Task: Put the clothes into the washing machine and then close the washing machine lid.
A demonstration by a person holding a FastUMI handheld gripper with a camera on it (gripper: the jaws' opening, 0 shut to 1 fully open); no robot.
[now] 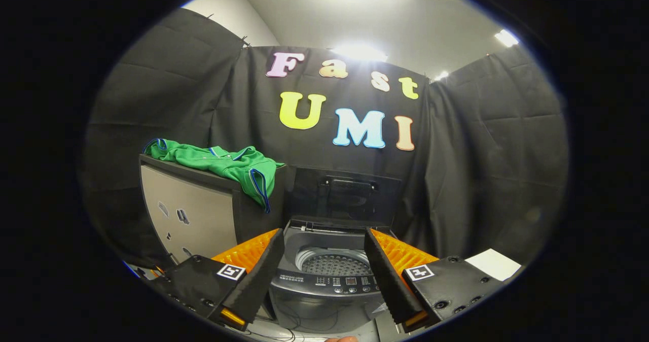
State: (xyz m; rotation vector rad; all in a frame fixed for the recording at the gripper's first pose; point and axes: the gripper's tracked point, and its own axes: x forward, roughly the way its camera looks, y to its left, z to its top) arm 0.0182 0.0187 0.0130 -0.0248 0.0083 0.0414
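We hold the tool (322, 261) out in front of us with its two orange-and-black ribbed fingers (258, 276) spread wide apart, nothing between their pads and nothing touched by either one. Framed in the gap between the fingers, just beyond them, stands the small dark grey top-loading washing machine (324, 294), and we look down into its perforated metal drum (333, 265), which appears to hold no garment. A strip of buttons and a small display runs along the near edge of the machine's top. The machine's dark lid with a handle (345, 195) stands raised upright at the back, against the black cloth wall, so the opening is uncovered. Beyond the left finger, and higher than the machine, sits a dark boxy cabinet with a pale grey front panel (190, 210), close beside the washing machine. On top of this cabinet lies the crumpled green polo shirt with blue trim (223, 162), well apart from the tool; one part of it hangs over the cabinet's corner nearest the machine. A flat white sheet (494, 263) lies beyond the right finger.
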